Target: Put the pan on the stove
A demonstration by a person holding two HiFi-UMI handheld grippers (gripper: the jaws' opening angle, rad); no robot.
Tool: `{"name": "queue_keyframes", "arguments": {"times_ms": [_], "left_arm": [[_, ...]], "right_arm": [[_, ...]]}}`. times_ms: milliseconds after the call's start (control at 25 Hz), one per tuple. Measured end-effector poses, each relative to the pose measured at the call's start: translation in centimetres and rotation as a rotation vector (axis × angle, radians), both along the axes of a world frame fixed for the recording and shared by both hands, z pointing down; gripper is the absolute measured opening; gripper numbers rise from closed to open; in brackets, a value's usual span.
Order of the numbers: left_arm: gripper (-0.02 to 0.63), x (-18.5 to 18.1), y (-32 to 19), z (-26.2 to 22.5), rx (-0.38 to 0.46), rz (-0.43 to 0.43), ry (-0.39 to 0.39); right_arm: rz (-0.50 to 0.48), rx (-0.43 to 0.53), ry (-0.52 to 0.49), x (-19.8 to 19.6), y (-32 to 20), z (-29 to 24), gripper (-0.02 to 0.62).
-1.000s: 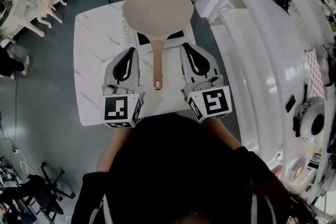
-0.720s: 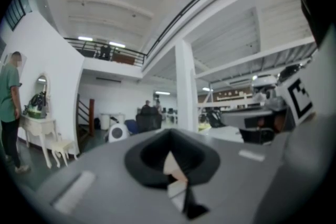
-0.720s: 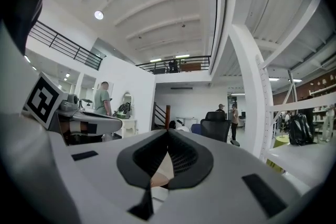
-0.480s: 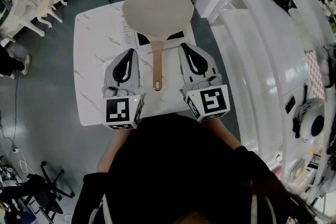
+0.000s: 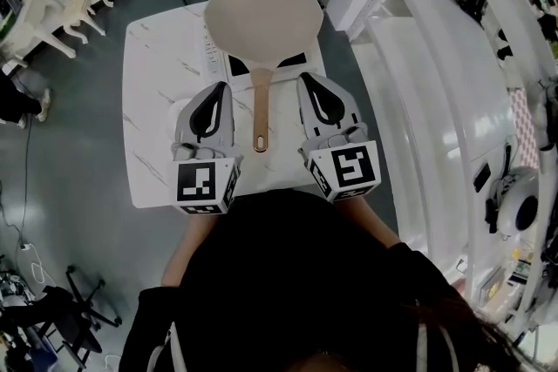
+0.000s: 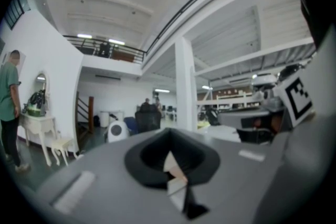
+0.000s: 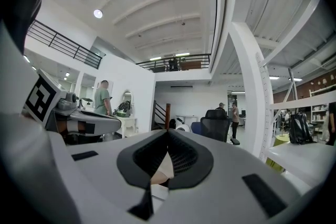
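The left gripper [image 5: 220,90] and the right gripper [image 5: 307,81] are both squeezed shut and hold nothing. Between them lies the pan's handle. The pan [image 5: 261,17] is empty and sits on the black stove [image 5: 296,59], on the white table [image 5: 157,100].

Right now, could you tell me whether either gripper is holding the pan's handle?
No, the handle runs free between the left gripper and the right gripper, both shut and apart from it.

The pan [image 5: 261,13] covers most of the stove [image 5: 295,59], so only its dark near edge shows. The person's dark top [image 5: 288,274] hides the near edge of the table [image 5: 157,100].
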State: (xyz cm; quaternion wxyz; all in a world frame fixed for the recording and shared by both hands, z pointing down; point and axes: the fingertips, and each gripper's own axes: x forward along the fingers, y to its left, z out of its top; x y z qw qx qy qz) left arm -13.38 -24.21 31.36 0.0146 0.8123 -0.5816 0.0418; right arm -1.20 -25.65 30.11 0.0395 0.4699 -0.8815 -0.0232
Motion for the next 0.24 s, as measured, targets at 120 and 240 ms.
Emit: {"name": "queue_keyframes", "arguments": {"times_ms": [120, 240], "left_arm": [[0.009, 0.18, -0.06, 0.11, -0.005, 0.001, -0.002], [0.009, 0.35, -0.08, 0.29, -0.010, 0.001, -0.004]], "right_arm": [[-0.001, -0.003, -0.003, 0.12, -0.12, 0.05, 0.021], [-0.001, -0.006, -0.008, 0.32, -0.20, 0.13, 0.021]]}}
